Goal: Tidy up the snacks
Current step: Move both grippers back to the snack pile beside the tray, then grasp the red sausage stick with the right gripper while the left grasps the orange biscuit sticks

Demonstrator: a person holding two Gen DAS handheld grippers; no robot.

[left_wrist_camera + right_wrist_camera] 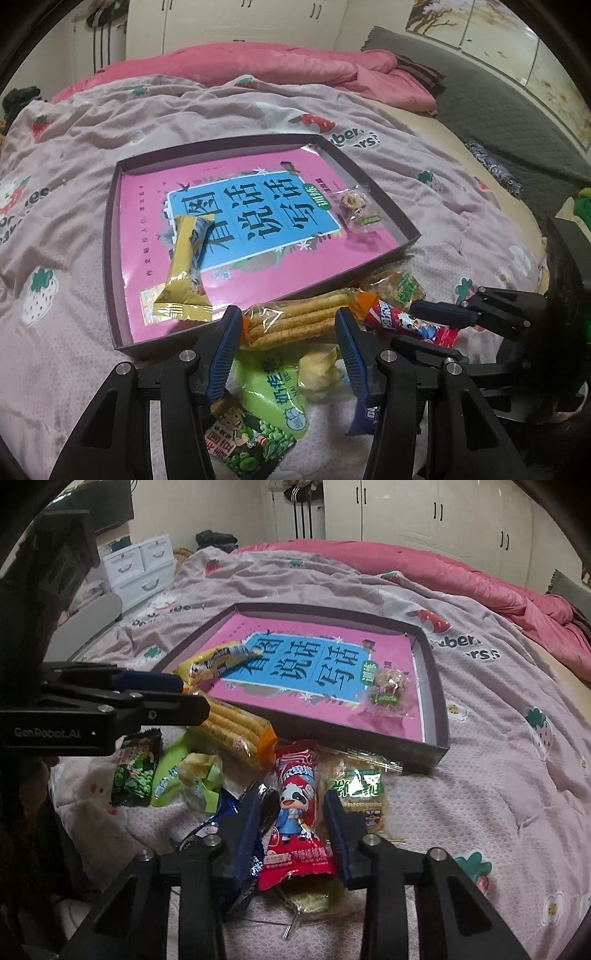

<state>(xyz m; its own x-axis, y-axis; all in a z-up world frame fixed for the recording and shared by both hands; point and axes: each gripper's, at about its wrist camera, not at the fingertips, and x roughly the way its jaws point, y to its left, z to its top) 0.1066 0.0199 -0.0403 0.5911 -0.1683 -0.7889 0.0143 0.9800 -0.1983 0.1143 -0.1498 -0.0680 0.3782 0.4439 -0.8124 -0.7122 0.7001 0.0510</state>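
Bed (92, 206) with a tray (114, 229) near its edge, holding two snacks already. Left tongs (288, 347) apart over the stick pack (295, 317); right tongs (291, 823) apart astride the red pack (299, 812). Both packs look light, crinkly and slippery; grip mid-body, gently, as the sticks probably break.

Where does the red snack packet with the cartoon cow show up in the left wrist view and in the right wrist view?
Left wrist view: the red cow packet lies at lower right, just right of the left gripper, near the tray's front corner.
Right wrist view: it lies bottom center, between the open fingers of the right gripper.
Shared landmark: the bag of golden roll sticks beside the packet.
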